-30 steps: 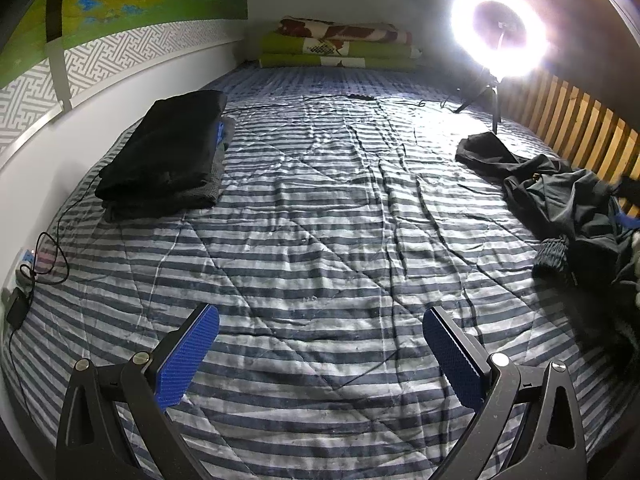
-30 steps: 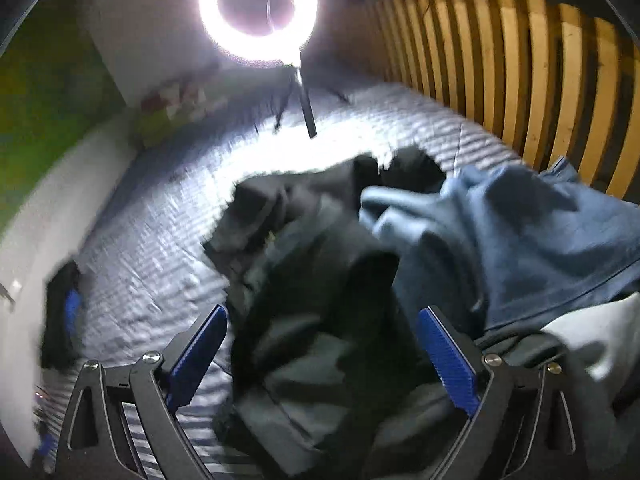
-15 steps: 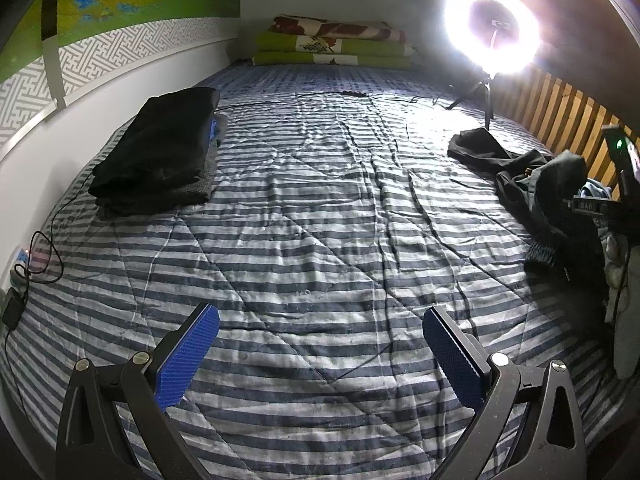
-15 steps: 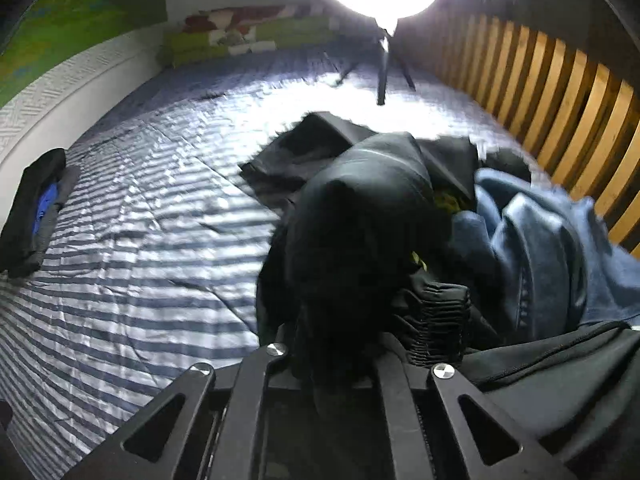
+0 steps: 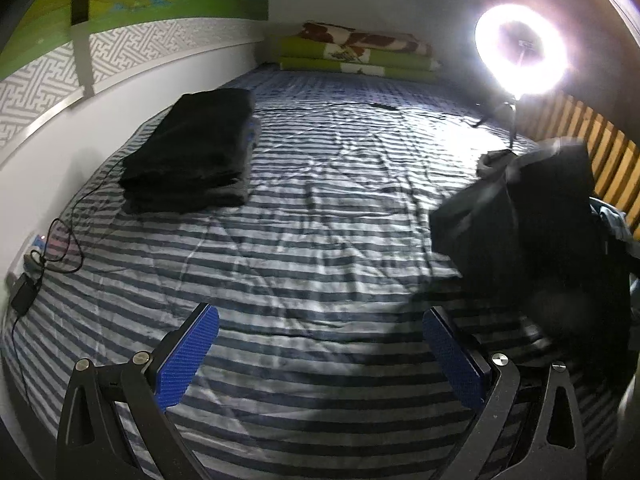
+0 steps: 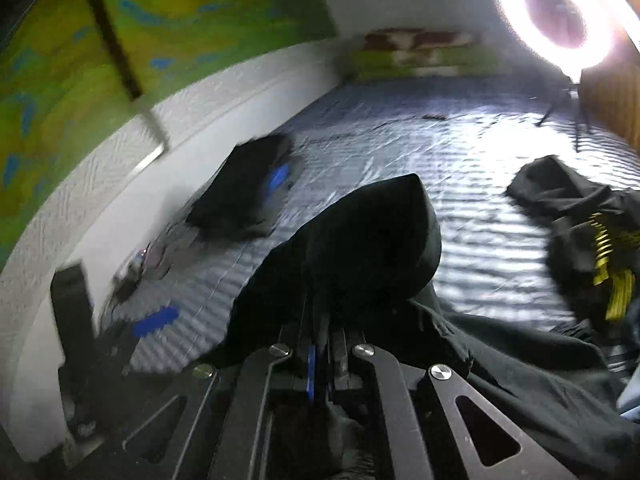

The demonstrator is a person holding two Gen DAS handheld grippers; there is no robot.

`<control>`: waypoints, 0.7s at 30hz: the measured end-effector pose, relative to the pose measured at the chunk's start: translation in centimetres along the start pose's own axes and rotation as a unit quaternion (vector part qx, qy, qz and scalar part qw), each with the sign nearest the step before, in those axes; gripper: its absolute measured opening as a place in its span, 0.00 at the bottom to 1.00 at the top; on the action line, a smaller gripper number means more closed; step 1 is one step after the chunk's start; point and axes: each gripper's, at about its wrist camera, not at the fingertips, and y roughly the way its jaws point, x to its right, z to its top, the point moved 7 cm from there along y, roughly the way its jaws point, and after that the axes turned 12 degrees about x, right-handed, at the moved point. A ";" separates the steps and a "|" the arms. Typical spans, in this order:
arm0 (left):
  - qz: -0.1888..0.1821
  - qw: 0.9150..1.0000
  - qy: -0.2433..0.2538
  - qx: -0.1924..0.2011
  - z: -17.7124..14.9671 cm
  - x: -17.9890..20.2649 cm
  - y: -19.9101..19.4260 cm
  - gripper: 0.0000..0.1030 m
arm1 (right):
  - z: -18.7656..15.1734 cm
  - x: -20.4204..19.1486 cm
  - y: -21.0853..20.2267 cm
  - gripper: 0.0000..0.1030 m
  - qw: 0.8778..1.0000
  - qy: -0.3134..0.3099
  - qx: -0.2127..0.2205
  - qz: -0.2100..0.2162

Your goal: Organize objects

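My right gripper (image 6: 320, 344) is shut on a black garment (image 6: 372, 240) and holds it lifted above the striped bed; the same garment hangs at the right in the left wrist view (image 5: 532, 220). My left gripper (image 5: 320, 344) is open and empty, low over the striped quilt (image 5: 320, 208). A folded stack of dark clothes (image 5: 192, 152) lies by the left wall, also seen blurred in the right wrist view (image 6: 244, 188). A loose pile of dark clothes with yellow trim (image 6: 588, 224) lies at the right.
A ring light on a tripod (image 5: 520, 44) stands at the far right by the wooden slats (image 5: 600, 148). Folded green blankets (image 5: 360, 56) lie at the head of the bed. A charger and cables (image 5: 44, 264) lie at the left edge by the wall.
My right gripper closed on the black garment, lifted it from the pile and swung left over the bed. The garment now hangs into the left wrist view. My left gripper stays open.
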 end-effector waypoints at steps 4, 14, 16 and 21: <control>0.003 1.000 -0.008 -0.002 -0.2 -1.5 -0.3 1.00 | -3.7 0.7 1.2 0.12 0.998 -0.022 -0.059 -0.024; -0.018 0.999 -0.026 0.023 1.5 -2.3 -3.1 1.00 | -4.5 9.2 -9.3 0.62 0.989 0.079 0.007 -0.121; -0.026 0.999 -0.022 0.025 1.7 -1.8 -3.4 1.00 | -4.7 11.7 -12.4 0.66 0.979 0.086 0.024 -0.183; -0.032 0.999 -0.020 0.021 1.8 -0.9 -3.6 1.00 | -7.0 16.4 -15.8 0.74 0.963 0.066 -0.025 -0.261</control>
